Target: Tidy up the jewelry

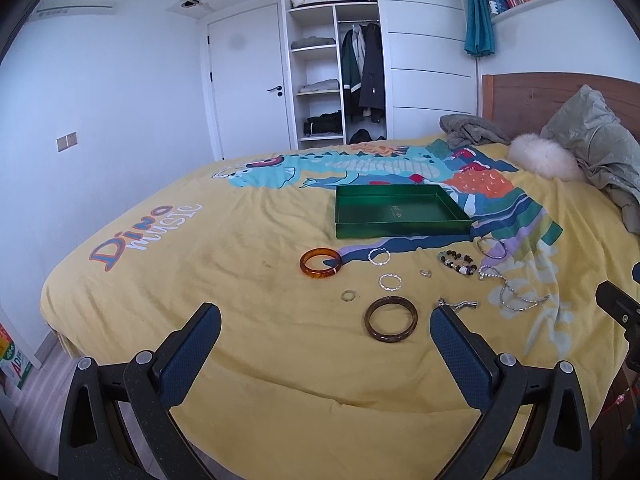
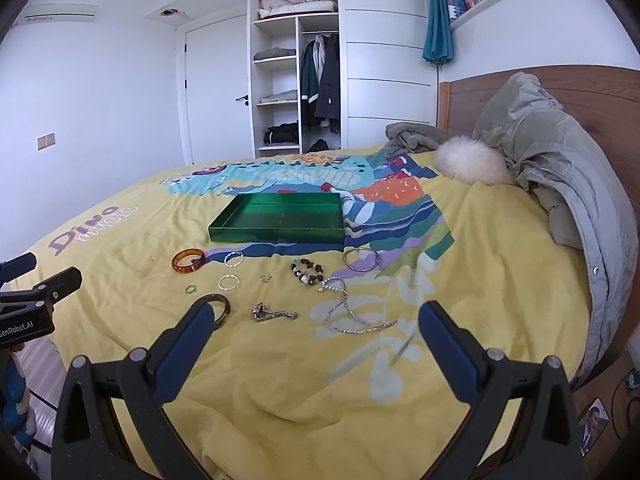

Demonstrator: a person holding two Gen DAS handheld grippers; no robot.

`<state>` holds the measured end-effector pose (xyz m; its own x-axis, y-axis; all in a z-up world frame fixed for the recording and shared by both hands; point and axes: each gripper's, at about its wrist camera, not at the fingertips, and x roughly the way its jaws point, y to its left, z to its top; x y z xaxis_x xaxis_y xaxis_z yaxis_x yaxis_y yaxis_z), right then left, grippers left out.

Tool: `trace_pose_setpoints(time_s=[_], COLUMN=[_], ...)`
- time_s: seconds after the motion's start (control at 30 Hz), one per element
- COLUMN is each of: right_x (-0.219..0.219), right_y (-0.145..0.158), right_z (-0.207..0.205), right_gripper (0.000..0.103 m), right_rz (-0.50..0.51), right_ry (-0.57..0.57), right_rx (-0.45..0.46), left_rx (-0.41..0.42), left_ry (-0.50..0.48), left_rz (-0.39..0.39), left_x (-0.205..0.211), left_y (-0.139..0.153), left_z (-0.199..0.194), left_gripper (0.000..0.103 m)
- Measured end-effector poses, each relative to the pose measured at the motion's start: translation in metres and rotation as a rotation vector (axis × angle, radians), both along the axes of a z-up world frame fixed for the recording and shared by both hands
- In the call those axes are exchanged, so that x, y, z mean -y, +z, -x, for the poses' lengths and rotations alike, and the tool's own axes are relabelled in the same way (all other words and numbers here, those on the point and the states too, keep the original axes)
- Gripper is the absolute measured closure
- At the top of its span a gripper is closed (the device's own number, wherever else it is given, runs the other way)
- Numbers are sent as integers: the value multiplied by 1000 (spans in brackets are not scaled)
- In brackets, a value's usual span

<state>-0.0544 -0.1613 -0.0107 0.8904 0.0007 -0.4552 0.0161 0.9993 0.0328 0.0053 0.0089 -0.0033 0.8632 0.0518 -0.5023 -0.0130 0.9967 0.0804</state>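
The right claw (image 2: 316, 320) hangs above the near part of the bed (image 2: 280, 392), its two blue-padded fingers (image 2: 184, 344) spread wide with nothing between them. On the yellow dinosaur bedspread a shallow green tray (image 2: 276, 236) lies flat, empty as far as can be seen. Nearer the camera the jewelry is scattered: an amber bangle (image 2: 189, 260), a dark brown bangle (image 2: 219, 310) partly hidden behind the left finger, several small silver rings (image 2: 229, 282), a beaded bracelet (image 2: 307, 273), a thin bangle (image 2: 361, 260), a silver chain (image 2: 352, 316) and a small silver clasp piece (image 2: 272, 313). The left claw (image 2: 40, 292) juts in at the left edge. A grey coat (image 2: 560, 184) lies by the headboard.
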Motion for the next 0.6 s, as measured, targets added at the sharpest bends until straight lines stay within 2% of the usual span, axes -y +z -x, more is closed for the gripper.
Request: trace_pose_setpoints(time_s=[0.6], right_x=[9], right_y=[-11], right_z=[-15], right_gripper=[1], right_rz=[-16], right_ry=[7], right_rx=[-22], left_rx=[-10], left_ry=[-28], left_rz=[24], left_x=[8], left_y=[-5], left_z=[-17], left_gripper=[0])
